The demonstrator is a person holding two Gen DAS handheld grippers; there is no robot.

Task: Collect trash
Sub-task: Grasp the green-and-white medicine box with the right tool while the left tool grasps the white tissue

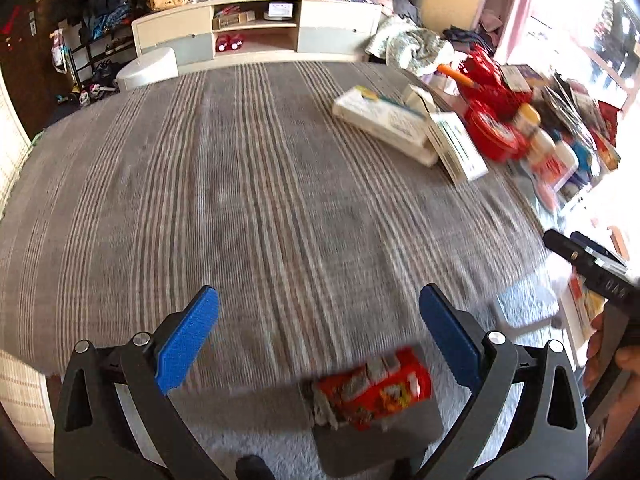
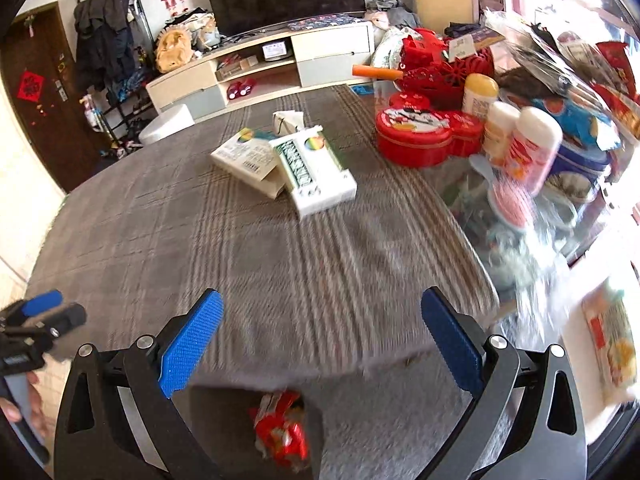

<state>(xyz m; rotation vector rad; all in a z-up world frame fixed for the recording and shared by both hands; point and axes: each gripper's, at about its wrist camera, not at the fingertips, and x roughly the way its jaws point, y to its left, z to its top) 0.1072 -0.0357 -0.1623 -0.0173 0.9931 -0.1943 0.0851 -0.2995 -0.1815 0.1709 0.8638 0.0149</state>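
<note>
Red wrapper (image 1: 372, 392) and right-hand clutter (image 2: 532, 152) blurred, unreadable.

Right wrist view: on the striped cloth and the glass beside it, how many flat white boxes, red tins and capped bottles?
Flat white boxes: 2
Red tins: 2
Capped bottles: 3
Total: 7

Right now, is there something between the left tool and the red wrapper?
Nothing visible. The red wrapper lies on the striped cloth just below the open left tool, whose fingers are apart. The boxes lie far beyond.
</note>
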